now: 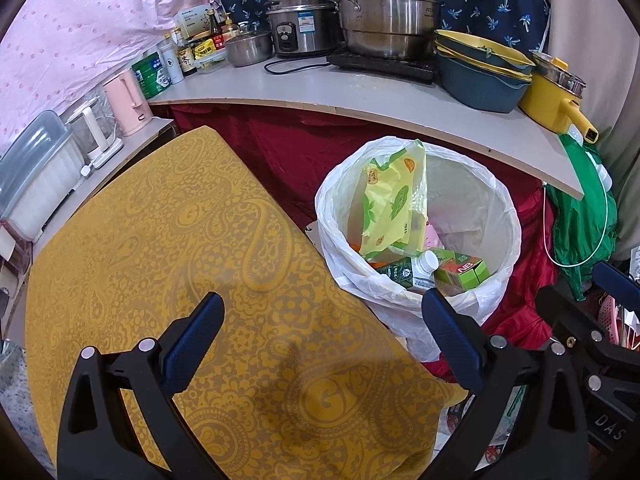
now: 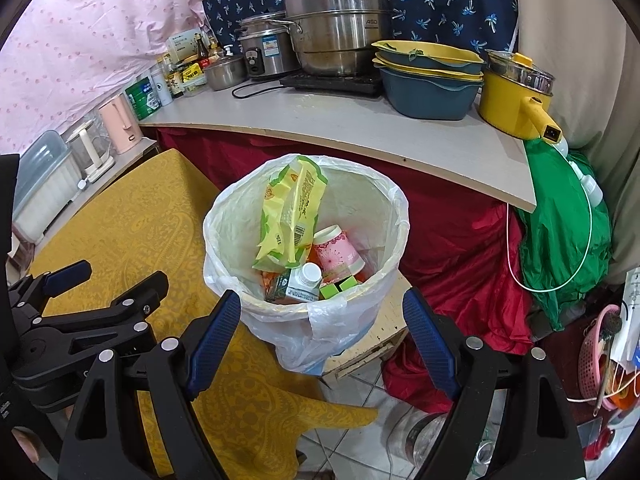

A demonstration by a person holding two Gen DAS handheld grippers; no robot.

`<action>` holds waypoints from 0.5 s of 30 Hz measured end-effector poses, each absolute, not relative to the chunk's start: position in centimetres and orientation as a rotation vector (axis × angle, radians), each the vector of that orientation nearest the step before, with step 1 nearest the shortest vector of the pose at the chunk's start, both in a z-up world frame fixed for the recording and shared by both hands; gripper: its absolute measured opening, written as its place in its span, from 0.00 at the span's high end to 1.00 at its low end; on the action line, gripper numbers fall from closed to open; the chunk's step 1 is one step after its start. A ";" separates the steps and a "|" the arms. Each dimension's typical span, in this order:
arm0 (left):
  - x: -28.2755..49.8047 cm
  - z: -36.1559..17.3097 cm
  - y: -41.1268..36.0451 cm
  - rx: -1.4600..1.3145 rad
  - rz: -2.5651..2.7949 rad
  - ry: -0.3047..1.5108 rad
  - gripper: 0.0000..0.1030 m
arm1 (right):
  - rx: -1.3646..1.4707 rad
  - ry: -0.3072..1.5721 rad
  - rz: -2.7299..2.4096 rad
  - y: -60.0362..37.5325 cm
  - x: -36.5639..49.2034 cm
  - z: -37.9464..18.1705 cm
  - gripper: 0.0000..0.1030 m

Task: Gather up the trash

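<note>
- We hold our left gripper wide apart and empty, low in its frame over the yellow tablecloth.
- Our right gripper also gapes wide, empty.
- The trash bin, centre frame, holds a snack bag, a carton and a pink cup.

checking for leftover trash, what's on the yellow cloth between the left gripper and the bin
Nothing: in the left wrist view the yellow cloth lies bare from the open left gripper to the trash bin.
</note>
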State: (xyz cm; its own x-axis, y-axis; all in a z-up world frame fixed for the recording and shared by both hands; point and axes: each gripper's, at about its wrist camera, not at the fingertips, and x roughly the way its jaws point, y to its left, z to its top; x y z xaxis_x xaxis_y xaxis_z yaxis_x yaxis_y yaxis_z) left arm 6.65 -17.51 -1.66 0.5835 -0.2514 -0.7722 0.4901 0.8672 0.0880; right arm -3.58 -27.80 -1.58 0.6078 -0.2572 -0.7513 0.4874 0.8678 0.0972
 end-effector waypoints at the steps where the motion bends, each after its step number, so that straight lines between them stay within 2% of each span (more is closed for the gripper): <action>1: 6.7 -1.7 -17.5 0.309 -0.439 0.847 0.08 | 0.308 0.812 -0.438 -27.8 -3.6 -1.6 0.22; 15: 6.8 -1.9 -17.6 0.314 -0.441 0.857 0.08 | 0.308 0.821 -0.444 -28.0 -3.5 -2.0 0.22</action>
State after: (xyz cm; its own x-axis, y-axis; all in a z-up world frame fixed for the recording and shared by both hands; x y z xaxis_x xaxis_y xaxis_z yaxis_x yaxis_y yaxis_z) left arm 6.76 -17.58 -1.91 0.5741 -0.2459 -0.7810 0.4927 0.8656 0.0897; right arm -3.55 -28.00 -2.01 0.5986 -0.2594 -0.7579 0.4922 0.8655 0.0926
